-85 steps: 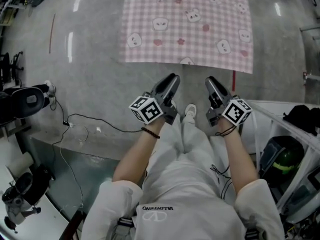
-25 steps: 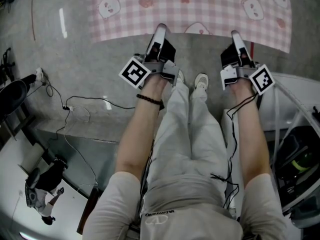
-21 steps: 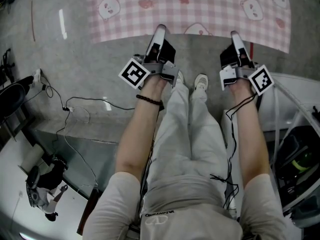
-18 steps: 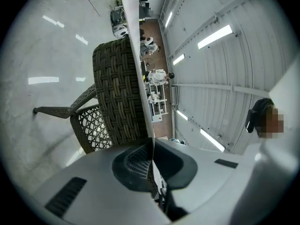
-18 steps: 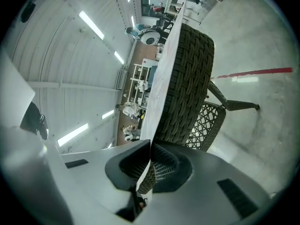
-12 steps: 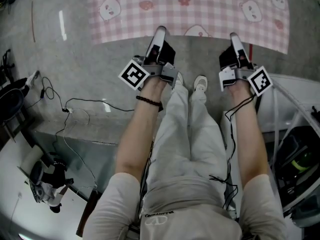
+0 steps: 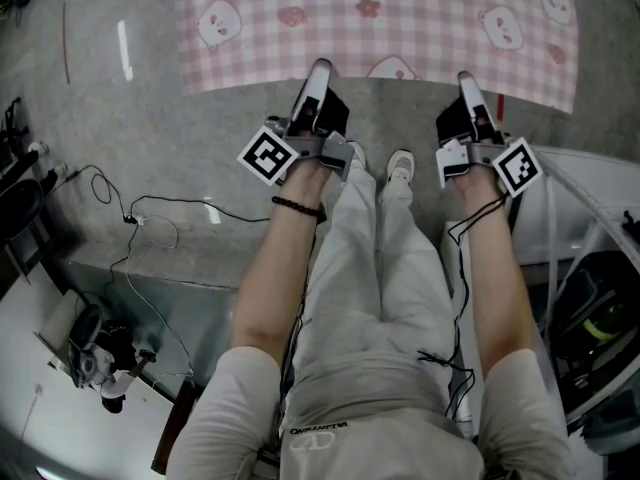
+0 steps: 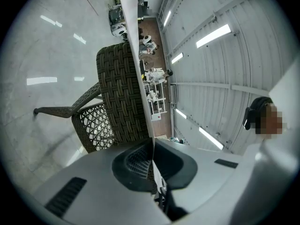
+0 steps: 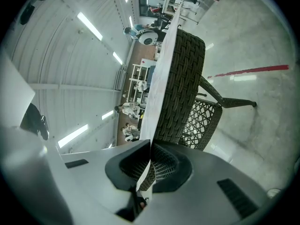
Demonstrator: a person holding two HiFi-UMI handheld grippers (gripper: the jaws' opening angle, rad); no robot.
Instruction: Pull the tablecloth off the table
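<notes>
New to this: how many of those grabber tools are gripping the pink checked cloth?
2. The left gripper pinches the tablecloth at its near edge, left of the middle; the right gripper pinches it nearer the right corner.

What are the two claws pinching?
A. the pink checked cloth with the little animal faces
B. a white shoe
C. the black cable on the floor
A: the left claw and the right claw are each shut on the near edge of the pink checked cloth, and each gripper view shows the thin cloth edge clamped between the jaws.
</notes>
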